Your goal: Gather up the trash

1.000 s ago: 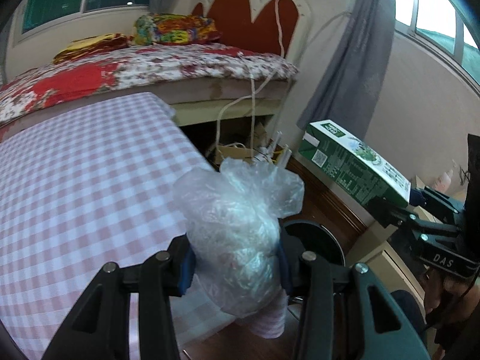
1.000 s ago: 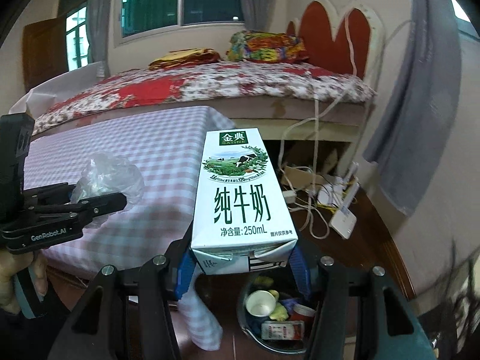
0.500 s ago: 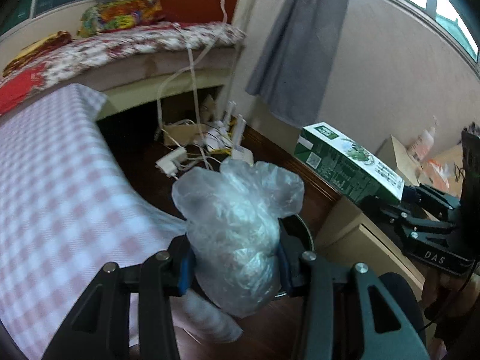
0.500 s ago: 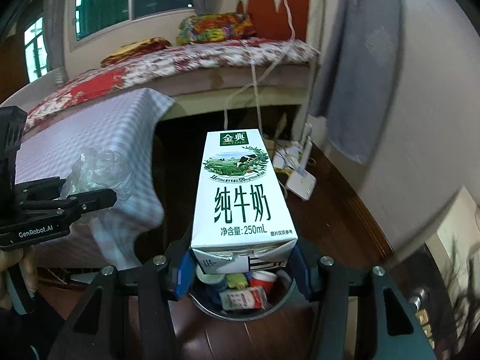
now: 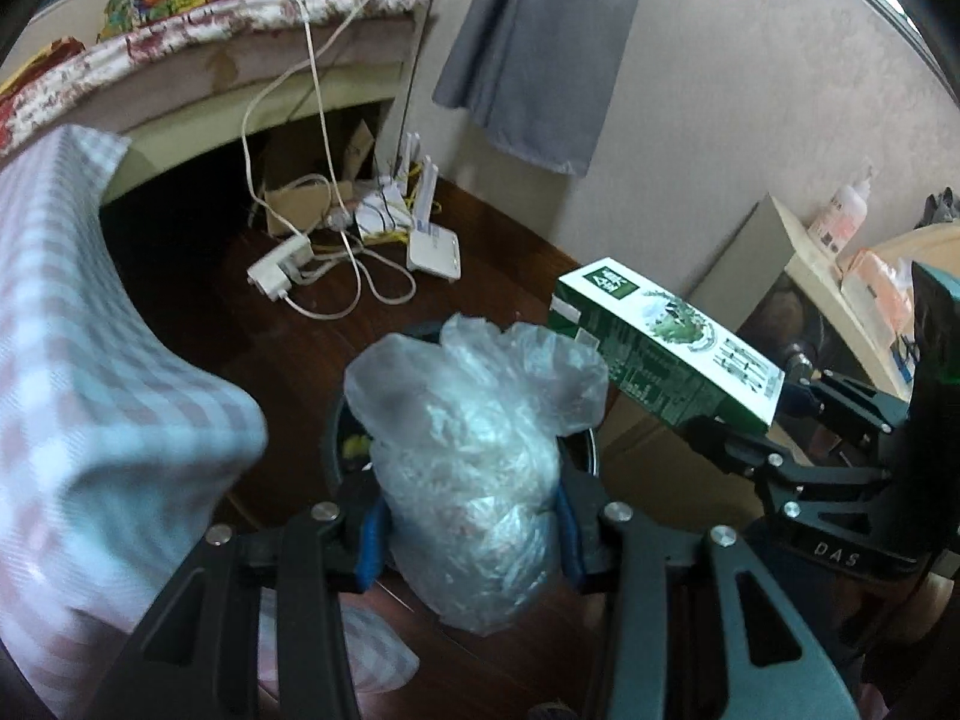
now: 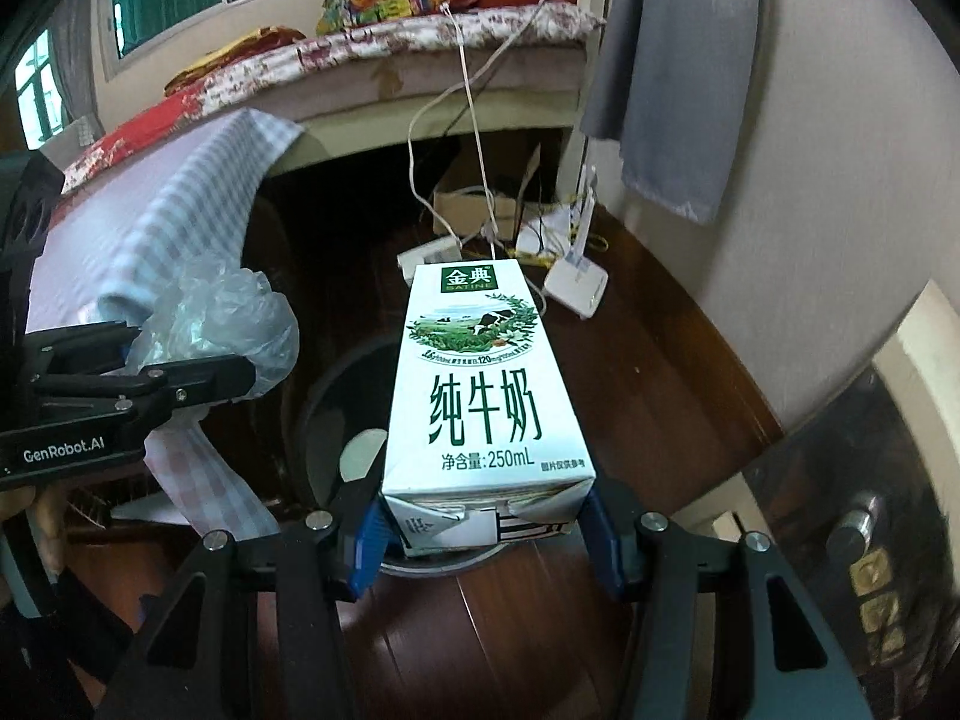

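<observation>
My left gripper (image 5: 468,534) is shut on a crumpled clear plastic bag (image 5: 474,450) and holds it above a dark round bin (image 5: 333,444) on the floor. My right gripper (image 6: 483,528) is shut on a white and green milk carton (image 6: 480,396), also above the bin (image 6: 336,402), whose inside is mostly hidden. The carton (image 5: 666,354) and right gripper (image 5: 780,420) show at the right of the left wrist view. The bag (image 6: 222,324) and left gripper (image 6: 156,372) show at the left of the right wrist view.
A table with a pink checked cloth (image 5: 90,390) stands left of the bin. A white router (image 6: 576,282), power strip (image 5: 279,264) and cables lie on the wooden floor beyond. A bed (image 6: 420,54), a grey curtain (image 5: 540,48) and a cabinet (image 5: 840,276) surround the spot.
Both grippers have swung right and tilted down from over the table towards the floor. The bin now lies under the bag and the carton. Both grips are unchanged.
</observation>
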